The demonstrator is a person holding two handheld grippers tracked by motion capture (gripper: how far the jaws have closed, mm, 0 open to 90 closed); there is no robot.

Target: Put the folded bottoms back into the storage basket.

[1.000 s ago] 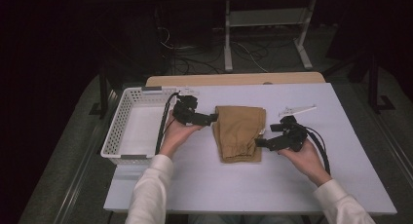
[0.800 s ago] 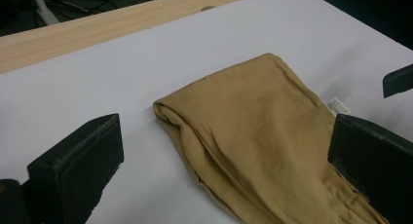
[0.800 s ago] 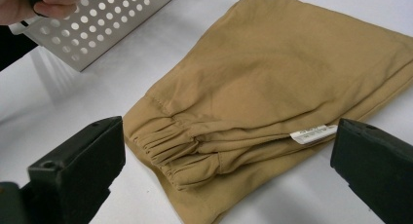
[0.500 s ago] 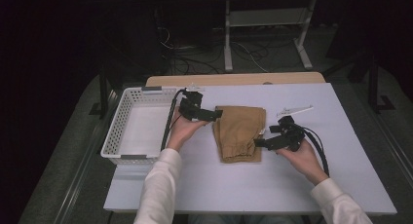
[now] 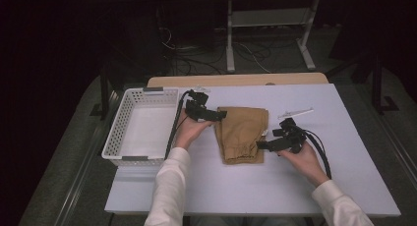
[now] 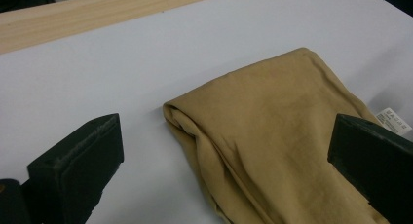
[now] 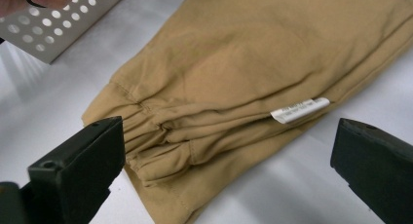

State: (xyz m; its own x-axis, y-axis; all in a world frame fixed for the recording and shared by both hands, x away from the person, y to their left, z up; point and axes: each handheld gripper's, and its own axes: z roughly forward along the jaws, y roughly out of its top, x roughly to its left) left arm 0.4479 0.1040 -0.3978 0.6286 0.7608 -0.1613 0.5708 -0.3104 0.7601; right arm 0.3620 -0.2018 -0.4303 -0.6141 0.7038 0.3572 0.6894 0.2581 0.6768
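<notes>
A folded tan garment [image 5: 242,133] lies in the middle of the white table [image 5: 255,191]. My left gripper [image 5: 221,115] hovers at its far left corner, jaws open and empty. In the left gripper view the garment's folded corner [image 6: 253,131] sits between the wide jaws. My right gripper [image 5: 261,145] is at the garment's near right edge, also open and empty. The right gripper view shows the gathered elastic hem [image 7: 160,131] and a white label [image 7: 299,109] between its jaws.
A white perforated basket [image 5: 140,130] stands at the table's left side, beside my left hand. A thin white stick-like item [image 5: 295,112] lies on the table behind the right gripper. A wooden board [image 5: 236,80] runs along the far edge.
My left gripper has moved up and right to the garment's far left corner. The right gripper has stayed at the near right edge, shifting only slightly.
</notes>
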